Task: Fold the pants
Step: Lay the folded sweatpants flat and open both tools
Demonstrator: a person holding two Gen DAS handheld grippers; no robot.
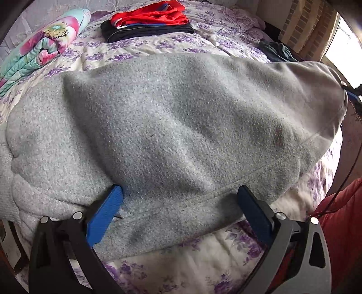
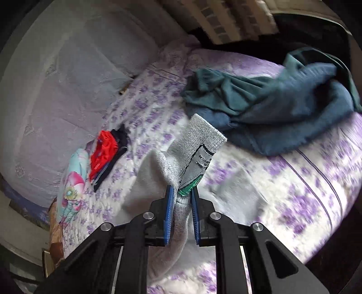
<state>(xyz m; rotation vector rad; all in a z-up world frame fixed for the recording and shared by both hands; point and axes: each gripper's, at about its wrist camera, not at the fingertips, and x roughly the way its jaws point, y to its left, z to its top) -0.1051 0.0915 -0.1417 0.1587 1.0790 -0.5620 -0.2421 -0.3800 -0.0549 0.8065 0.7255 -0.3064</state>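
While two tongs work, one pair of gray pants [image 1: 172,126] lies spread on the bed [image 1: 203,255]. They look thick and fuzzy. The left tongs [image 1: 181,194] stand wide open over the near edge, gripping nothing. The right tongs [image 2: 182,194] pinch a gray corner with its tag [image 2: 199,162]. One folded pile [image 1: 147,22] of red and black clothes, one flowered quilt [image 1: 38,49] and one crumpled blue-green cloth [image 2: 271,108] rest on the purple-flowered sheet.

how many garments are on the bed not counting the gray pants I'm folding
3 that I can make out: red and black ones stacked by the floral quilt, and a teal one crumpled near the bed's far edge. Others may be hidden.
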